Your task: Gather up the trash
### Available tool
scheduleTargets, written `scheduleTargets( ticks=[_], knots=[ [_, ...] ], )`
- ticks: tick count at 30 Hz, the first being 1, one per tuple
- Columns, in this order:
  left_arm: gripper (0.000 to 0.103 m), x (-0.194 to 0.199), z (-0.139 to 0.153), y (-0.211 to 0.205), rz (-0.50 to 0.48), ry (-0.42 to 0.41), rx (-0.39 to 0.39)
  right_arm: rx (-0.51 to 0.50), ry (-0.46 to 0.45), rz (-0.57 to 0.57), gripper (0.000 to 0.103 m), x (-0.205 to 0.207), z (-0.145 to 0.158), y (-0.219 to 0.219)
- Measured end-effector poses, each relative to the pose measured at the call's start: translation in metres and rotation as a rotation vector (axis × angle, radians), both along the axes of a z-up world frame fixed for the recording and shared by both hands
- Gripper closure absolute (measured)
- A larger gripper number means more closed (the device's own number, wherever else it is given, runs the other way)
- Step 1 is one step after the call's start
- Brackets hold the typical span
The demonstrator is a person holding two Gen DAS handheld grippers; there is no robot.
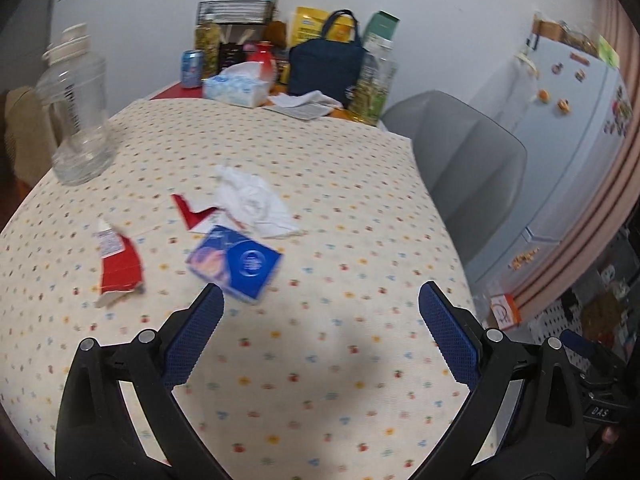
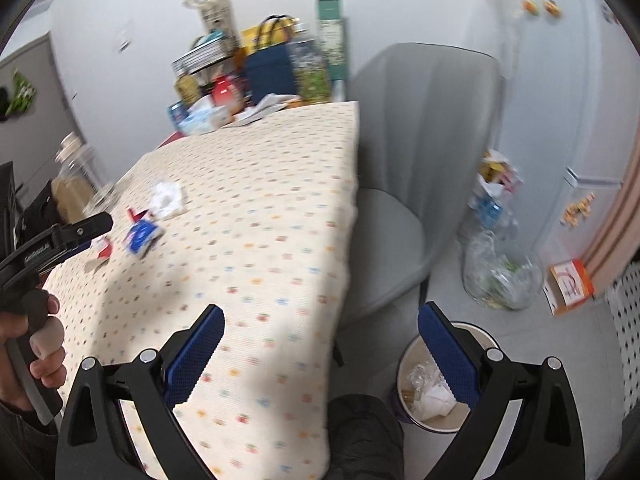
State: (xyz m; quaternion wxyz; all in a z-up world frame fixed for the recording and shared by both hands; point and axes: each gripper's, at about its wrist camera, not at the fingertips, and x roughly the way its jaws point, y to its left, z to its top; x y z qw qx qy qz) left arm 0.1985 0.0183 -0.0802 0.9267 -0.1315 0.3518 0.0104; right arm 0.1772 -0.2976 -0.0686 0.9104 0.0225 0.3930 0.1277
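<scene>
Trash lies on the dotted tablecloth (image 1: 320, 208): a blue wrapper (image 1: 234, 264), a crumpled white tissue (image 1: 256, 200), a red paper scrap (image 1: 190, 212) and a torn red-and-white piece (image 1: 118, 264). My left gripper (image 1: 320, 300) is open and empty, just short of the blue wrapper. My right gripper (image 2: 320, 320) is open and empty over the table's right edge. A small bin (image 2: 404, 364) with trash stands on the floor beneath it. The blue wrapper (image 2: 140, 238) and the tissue (image 2: 168, 198) show far left in the right wrist view, beside the left gripper's body (image 2: 60, 240).
A clear empty jar (image 1: 78, 116) stands at the table's far left. A tissue box (image 1: 236, 88), a navy bag (image 1: 326, 68), a can and bottles crowd the far end. A grey chair (image 2: 416, 168) sits at the right edge. A clear trash bag (image 2: 500, 272) and a fridge (image 1: 568, 152) stand beyond.
</scene>
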Motion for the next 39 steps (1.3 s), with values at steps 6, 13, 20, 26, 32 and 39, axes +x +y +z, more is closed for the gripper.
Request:
scheduleTargets(
  ticks=[6,13,20,26,32,39],
  knots=[
    [0.006,-0.011,-0.012,0.05,0.104,0.02,-0.034,-0.028,0.009,0.078,0.008,0.007,0.001,0.044],
    [0.006,-0.022,-0.022,0.091,0.198,0.041,-0.073,-0.055,0.022,0.143,0.008,0.019,-0.004,0.09],
    [0.006,-0.029,-0.036,0.121,0.26,0.063,-0.109,-0.091,0.032,0.204,0.008,0.032,-0.012,0.135],
    [0.006,-0.024,-0.052,0.136,0.278,0.096,-0.109,-0.109,0.043,0.227,0.008,0.036,-0.02,0.152],
    [0.007,-0.015,-0.064,0.141,0.349,0.105,-0.107,-0.09,0.07,0.222,0.008,0.041,-0.03,0.15],
    [0.018,0.0,-0.067,0.131,0.399,0.125,-0.03,-0.068,0.084,0.227,0.008,0.043,-0.033,0.151]
  ],
)
